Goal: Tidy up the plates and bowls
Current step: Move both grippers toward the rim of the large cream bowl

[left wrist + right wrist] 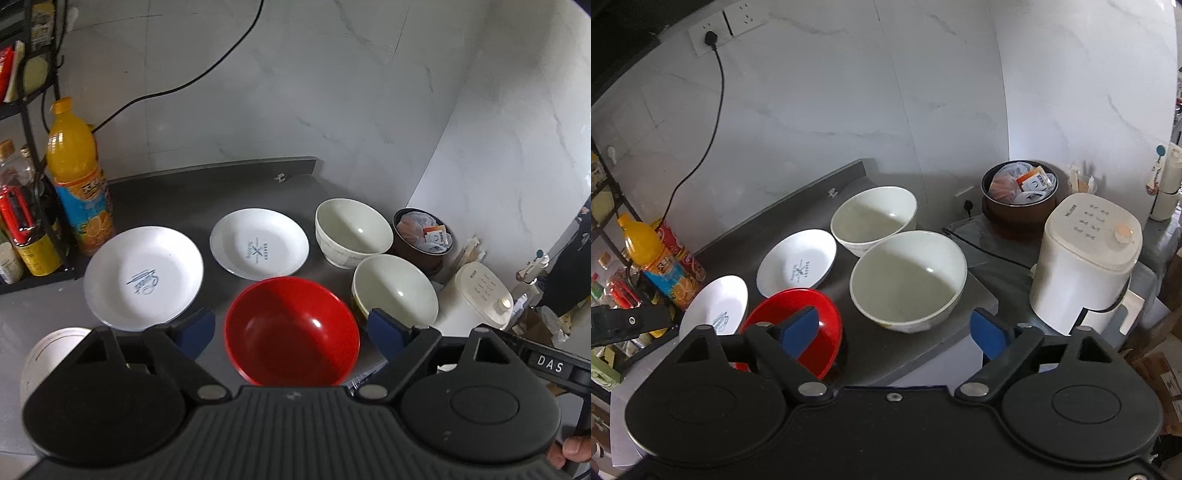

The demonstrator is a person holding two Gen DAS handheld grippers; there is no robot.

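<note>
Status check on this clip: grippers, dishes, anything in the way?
Left gripper and right gripper open, empty. Red bowl, two white plates, two cream bowls lie separate, unstacked. Nothing blocking.

Bare counter (207, 195) behind crowded dishes

"BAKERY" printed inside far plate (259, 243), script "Sweet" inside near plate (143, 277), "DAS" tag on right tool (550, 364), other labels illegible.
</note>
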